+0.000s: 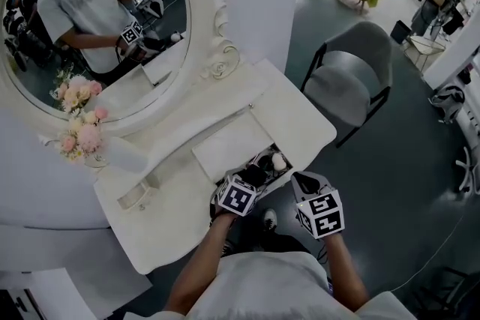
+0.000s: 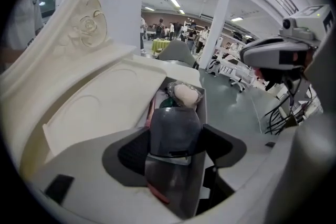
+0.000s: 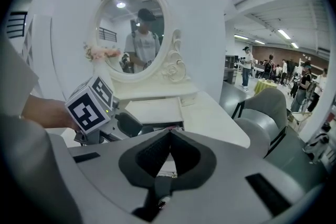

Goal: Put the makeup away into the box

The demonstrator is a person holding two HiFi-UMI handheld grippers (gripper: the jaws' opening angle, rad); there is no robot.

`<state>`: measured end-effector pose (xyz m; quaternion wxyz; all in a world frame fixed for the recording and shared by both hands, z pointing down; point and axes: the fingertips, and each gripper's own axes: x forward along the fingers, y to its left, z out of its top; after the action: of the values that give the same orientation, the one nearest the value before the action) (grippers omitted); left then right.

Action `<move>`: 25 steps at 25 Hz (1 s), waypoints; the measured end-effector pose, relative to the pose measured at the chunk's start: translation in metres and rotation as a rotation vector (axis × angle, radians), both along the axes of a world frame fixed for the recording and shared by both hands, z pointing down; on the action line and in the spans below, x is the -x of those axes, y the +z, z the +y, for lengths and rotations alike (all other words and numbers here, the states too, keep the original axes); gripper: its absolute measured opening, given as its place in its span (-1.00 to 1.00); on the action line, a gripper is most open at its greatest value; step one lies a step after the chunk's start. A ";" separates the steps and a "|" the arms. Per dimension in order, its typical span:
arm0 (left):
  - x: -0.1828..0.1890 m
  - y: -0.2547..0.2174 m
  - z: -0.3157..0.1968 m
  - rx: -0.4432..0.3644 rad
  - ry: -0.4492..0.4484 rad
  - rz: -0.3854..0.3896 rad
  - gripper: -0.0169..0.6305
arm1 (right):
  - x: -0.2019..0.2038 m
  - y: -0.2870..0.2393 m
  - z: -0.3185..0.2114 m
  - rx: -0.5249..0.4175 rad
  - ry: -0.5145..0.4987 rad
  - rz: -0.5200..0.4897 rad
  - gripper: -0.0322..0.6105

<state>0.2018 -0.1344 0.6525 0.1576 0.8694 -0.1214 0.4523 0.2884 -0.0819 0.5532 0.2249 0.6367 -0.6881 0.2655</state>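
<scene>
Left hand-held gripper pinching one grey container over one box; right hand-held gripper pressed together, empty.

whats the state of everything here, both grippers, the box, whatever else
left gripper: fingers shut on the bottle
bottle: held, over the box's near end
right gripper: fingers shut, empty
box: open, things inside
puff: lying in the box, far end
chair: empty, beside the table
</scene>
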 end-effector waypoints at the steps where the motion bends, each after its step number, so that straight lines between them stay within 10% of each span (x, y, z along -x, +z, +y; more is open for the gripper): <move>1: 0.000 0.004 -0.002 0.005 -0.018 -0.009 0.12 | -0.003 0.001 -0.001 0.000 -0.006 -0.002 -0.91; 25: 0.006 -0.028 -0.028 -0.059 -0.245 0.054 0.11 | -0.029 -0.005 -0.033 -0.031 -0.128 -0.009 -0.91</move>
<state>0.1955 -0.1621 0.6240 0.1892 0.8641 -0.2358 0.4024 0.3176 -0.1152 0.5486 0.2283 0.5937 -0.7324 0.2428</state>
